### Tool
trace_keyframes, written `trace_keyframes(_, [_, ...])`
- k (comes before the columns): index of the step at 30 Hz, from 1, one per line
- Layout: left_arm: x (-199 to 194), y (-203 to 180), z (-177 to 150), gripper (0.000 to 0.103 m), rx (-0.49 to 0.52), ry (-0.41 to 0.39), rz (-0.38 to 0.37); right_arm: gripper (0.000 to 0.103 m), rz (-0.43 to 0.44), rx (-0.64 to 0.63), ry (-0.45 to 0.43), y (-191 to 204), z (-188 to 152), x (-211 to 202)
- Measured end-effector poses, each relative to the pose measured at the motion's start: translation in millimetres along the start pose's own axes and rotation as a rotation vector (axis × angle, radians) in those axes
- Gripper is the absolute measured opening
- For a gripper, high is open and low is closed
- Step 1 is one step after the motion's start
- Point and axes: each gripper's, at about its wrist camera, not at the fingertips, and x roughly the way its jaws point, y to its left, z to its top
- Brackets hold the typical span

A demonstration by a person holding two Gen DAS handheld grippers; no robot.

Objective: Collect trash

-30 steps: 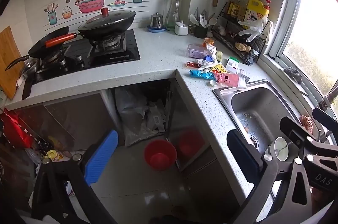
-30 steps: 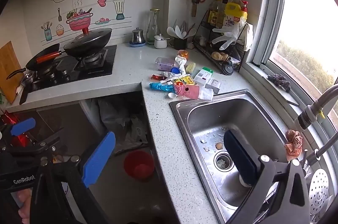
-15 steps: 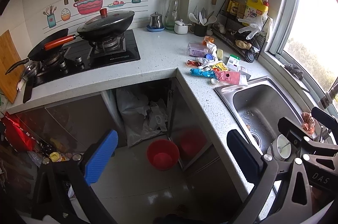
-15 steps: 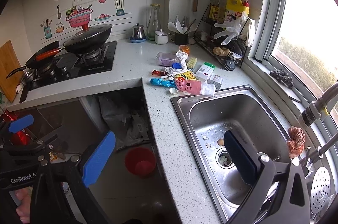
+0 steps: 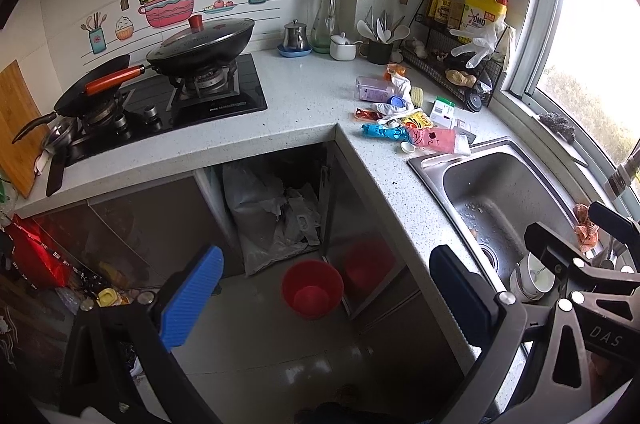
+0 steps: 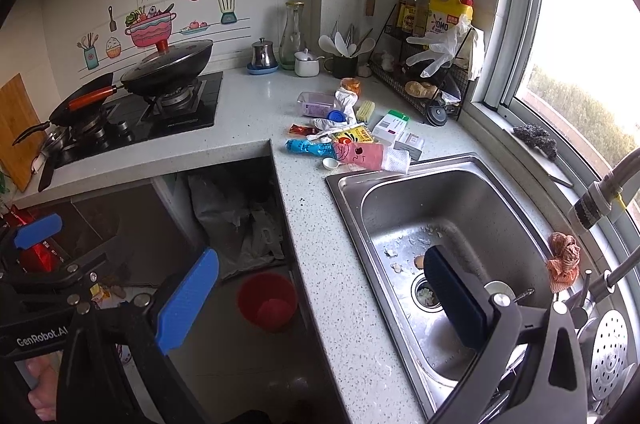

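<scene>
The trash pile is seen just above the middle of the right wrist frame, heaped on the speckled countertop at the corner, touching the upper left rim of the sink. It appears to have been gathered there for pickup, within reach of both tools. A blue wrapper lies at its left edge, a pink packet with a printed face beside it, a white cap just below, and small cartons toward the right; crumpled white paper and a clear purple box sit behind. Most of it looks light, thin and easily crushed.

A red bin is seen on the floor in the lower middle of the frame, below the counter edge, presumably placed to receive the pieces.

The right gripper is held low and well apart from the pile, its jaws spread wide with nothing between them. In the left wrist view, the left gripper is likewise spread and empty, over the floor, with the pile in the upper right. No piece has been taken yet.
</scene>
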Motion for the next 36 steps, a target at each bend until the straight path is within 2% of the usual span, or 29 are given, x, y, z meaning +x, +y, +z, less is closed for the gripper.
trace_keyframes(24, [-2,-6,-3,0.103,0.012,-0.026,0.010,0.103,0.004,0.009,-0.002,2,0,1])
trace_keyframes(36, [4,-5,9,0.103,0.028,-0.031,0.020,0.103,0.017,0.010,-0.010,-1,5,9])
